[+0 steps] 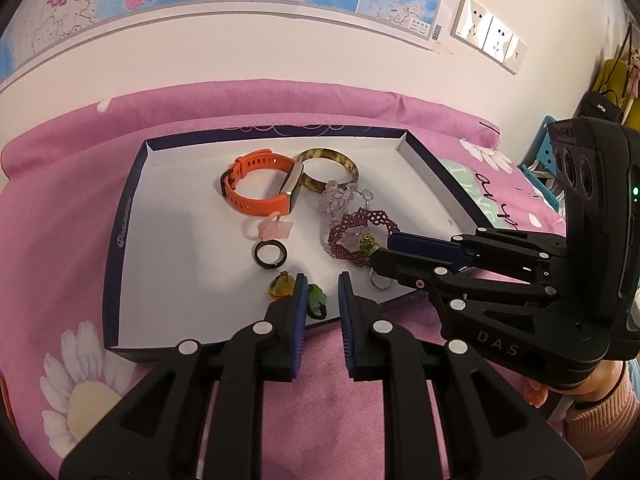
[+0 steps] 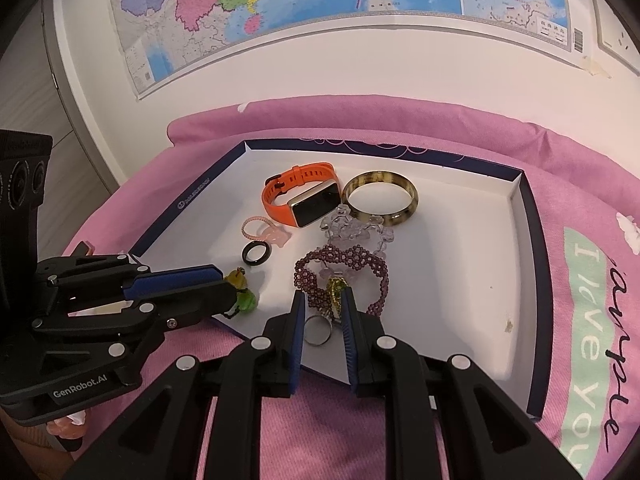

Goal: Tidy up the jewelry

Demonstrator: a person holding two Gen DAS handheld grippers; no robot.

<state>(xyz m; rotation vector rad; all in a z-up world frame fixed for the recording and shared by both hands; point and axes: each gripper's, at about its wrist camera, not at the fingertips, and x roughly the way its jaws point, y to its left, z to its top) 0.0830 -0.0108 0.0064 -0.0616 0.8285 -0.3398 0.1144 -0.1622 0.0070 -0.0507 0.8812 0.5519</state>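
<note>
The right hand-held gripper (image 2: pixel 322 312) is held low over the near edge of the box lid (image 2: pixel 516 280), fingers apart w/ a narrow gap, nothing clamped. The gap is lined up on the silver ring (image 2: pixel 318 330) and its green-gold top, presumably so the ring can be pinched from both sides. The ring lies inside the lid, just at the near rim, touching the purple beaded bracelet (image 2: pixel 344 272).

The left hand-held gripper (image 1: pixel 323 292) is likewise held w/ fingers apart, unloaded, at the lid's near rim. Its left finger is set betw. the yellow charm (image 1: pixel 280 287) and the green charm (image 1: pixel 316 294); whether these are one piece cannot be told. A grasp on that item seems prepared.

All jewelry is kept inside the lid, which is laid on the pink bed cover (image 1: pixel 60 208) – prob. used as a tray so small pieces are not lost in the fabric. Toward the lid's far side the orange watch (image 1: pixel 256 184) is stood on its band, touching the amber bangle (image 1: pixel 328 168). Nearer the lid's middle the clear bead bracelet (image 1: pixel 344 196), pink ring (image 1: pixel 274 228) and black ring (image 1: pixel 272 256) are found. Items are bunched, some overlapping, so sorting is judged as at an early stage; snagging the purple beads when the ring is lifted is a risk.
</note>
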